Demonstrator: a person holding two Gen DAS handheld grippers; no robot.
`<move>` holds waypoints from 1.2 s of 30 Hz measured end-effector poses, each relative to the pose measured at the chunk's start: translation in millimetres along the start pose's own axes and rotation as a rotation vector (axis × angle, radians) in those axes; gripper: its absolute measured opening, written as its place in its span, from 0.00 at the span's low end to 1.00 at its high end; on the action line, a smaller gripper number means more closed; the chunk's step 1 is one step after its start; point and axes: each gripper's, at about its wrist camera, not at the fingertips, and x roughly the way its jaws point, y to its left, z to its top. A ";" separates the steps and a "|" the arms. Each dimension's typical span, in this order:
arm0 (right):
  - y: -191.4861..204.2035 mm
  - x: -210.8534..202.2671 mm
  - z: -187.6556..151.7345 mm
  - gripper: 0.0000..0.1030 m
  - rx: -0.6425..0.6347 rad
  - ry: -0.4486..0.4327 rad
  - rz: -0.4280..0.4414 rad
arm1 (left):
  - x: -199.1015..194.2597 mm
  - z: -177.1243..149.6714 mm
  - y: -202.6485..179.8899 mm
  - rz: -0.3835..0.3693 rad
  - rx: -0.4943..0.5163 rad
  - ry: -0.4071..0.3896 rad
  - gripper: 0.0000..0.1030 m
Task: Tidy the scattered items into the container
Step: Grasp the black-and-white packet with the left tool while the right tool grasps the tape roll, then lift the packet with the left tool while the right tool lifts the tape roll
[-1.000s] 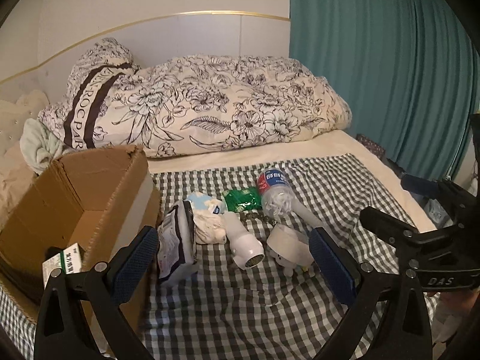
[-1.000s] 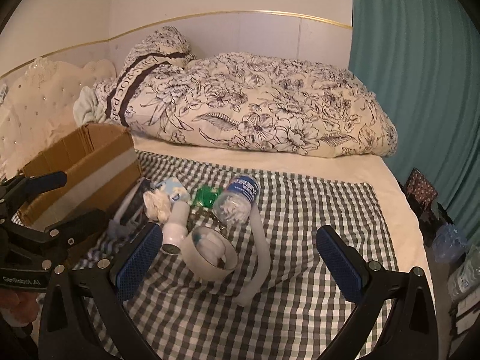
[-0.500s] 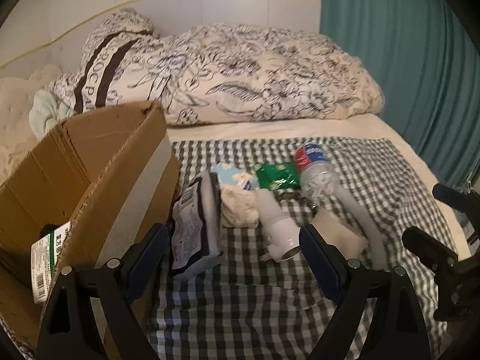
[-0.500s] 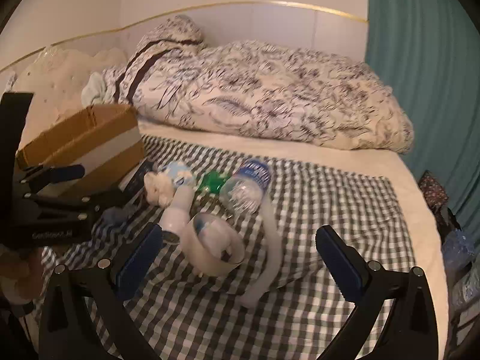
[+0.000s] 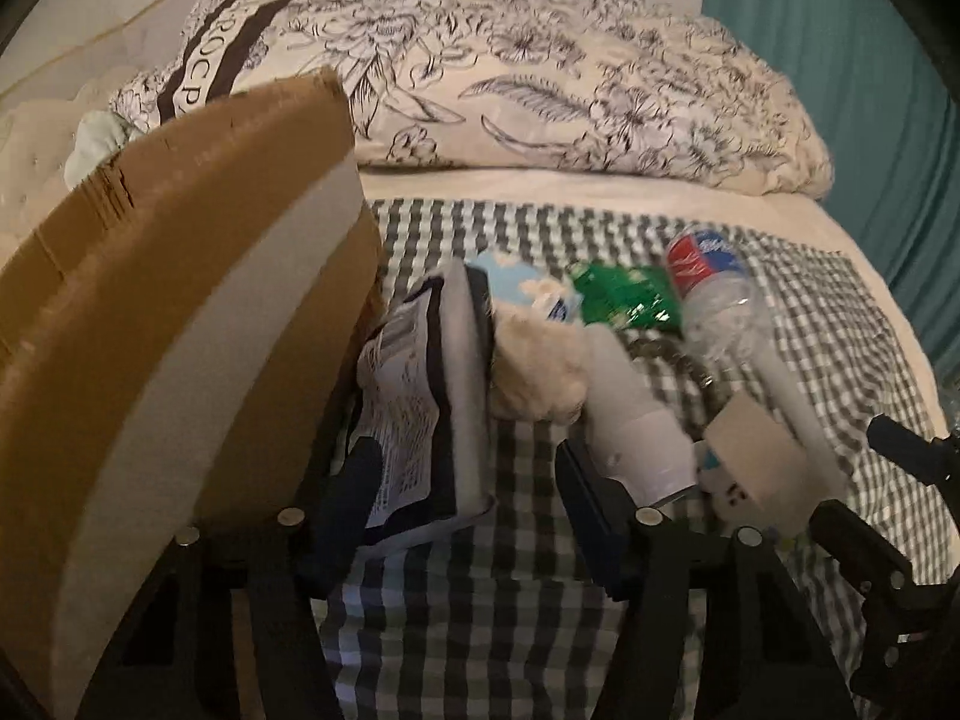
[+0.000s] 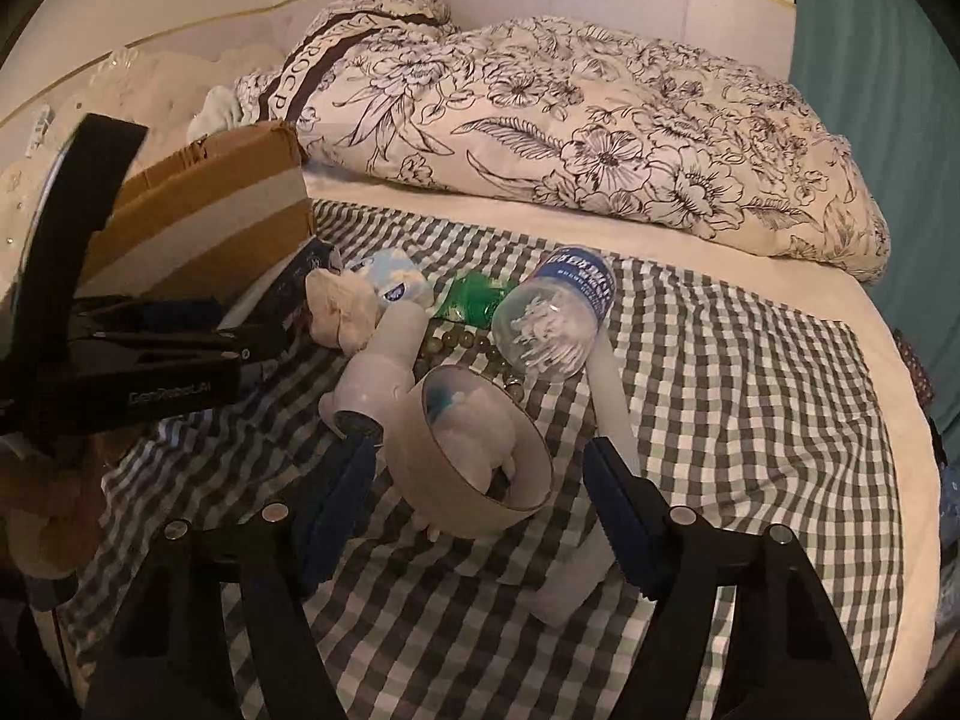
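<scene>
Closing, my left tongs point(image 5: 468, 498) straddle the dark printed flat pouch point(image 5: 420, 408) beside the brown cardboard box point(image 5: 180, 276); my right tongs point(image 6: 480, 492), also narrowing, flank the beige tape roll point(image 6: 474, 456), neither gripped. Either may slip or snag the checked cloth point(image 6: 720, 390). Box interior hidden; blur obscures labels.

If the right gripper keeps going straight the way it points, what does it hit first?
Most likely the tape roll, which lies between the closing fingers of the right gripper, not yet gripped. A small white toy sits inside the roll. Depth is hard to judge here.
</scene>
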 end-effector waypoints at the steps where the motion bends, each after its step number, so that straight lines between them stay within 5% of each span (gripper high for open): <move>1: 0.8 2.3 0.1 0.70 -0.001 0.004 0.002 | 2.5 -0.5 -1.1 0.009 0.006 0.002 0.61; 7: 7.7 16.1 -1.1 0.70 -0.027 0.024 0.009 | 14.8 -1.3 -3.1 0.020 0.003 0.024 0.59; 11: 9.3 26.6 -2.3 0.69 -0.034 0.051 -0.002 | 25.0 -2.4 -1.3 0.045 0.008 0.061 0.42; 23: 6.6 35.5 -3.0 0.28 0.013 0.092 0.052 | 22.6 -1.2 2.6 0.028 -0.006 0.068 0.25; 36: -12.4 17.8 -2.8 0.05 0.123 0.069 0.079 | 1.2 0.1 0.4 0.023 0.010 0.023 0.24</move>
